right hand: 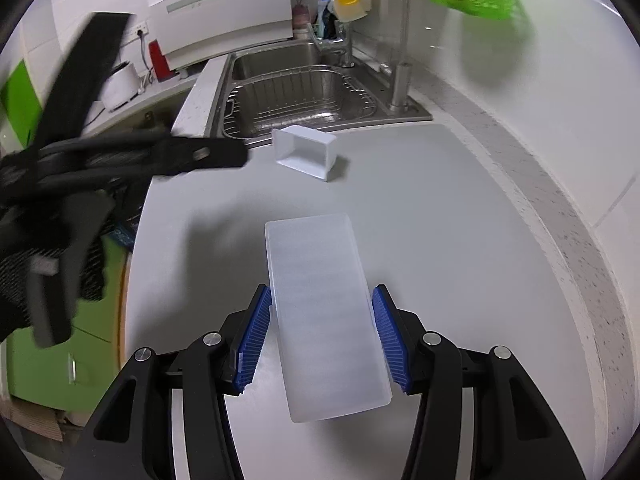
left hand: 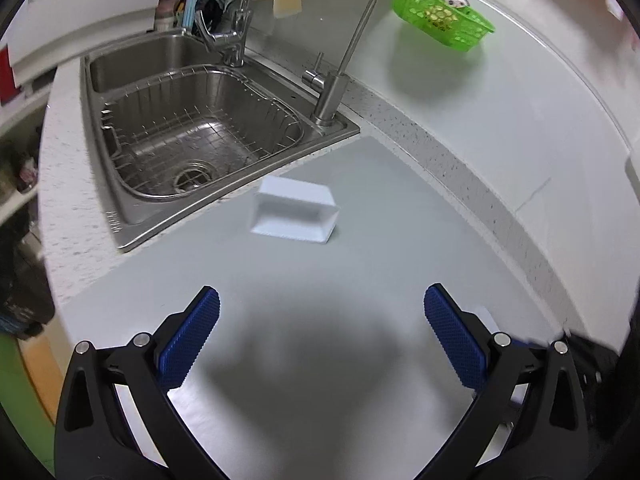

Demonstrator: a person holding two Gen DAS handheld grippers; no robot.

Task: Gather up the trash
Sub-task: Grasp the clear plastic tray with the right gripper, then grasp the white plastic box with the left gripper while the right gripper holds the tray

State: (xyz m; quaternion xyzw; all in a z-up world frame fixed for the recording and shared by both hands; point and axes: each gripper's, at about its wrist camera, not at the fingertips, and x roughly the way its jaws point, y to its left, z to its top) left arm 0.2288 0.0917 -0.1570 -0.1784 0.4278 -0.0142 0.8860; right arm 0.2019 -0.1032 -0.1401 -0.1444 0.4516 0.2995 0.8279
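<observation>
A frosted translucent plastic lid [right hand: 324, 312] is clamped lengthwise between the blue pads of my right gripper [right hand: 322, 300], lifted a little off the grey counter. A white rectangular plastic box [left hand: 294, 210] lies on its side on the counter near the sink's corner, also seen as the white box [right hand: 306, 152] in the right wrist view. My left gripper [left hand: 322, 304] hovers over the counter short of that box, jaws wide apart with nothing between them; the left gripper [right hand: 120, 156] appears blurred at the left of the right wrist view.
A steel sink [left hand: 120, 216] with a wire rack [left hand: 192, 136] and two taps [left hand: 328, 96] lies behind the box. A green basket [left hand: 440, 12] sits at the back right against the white wall. The counter's front edge drops off at left [right hand: 132, 264].
</observation>
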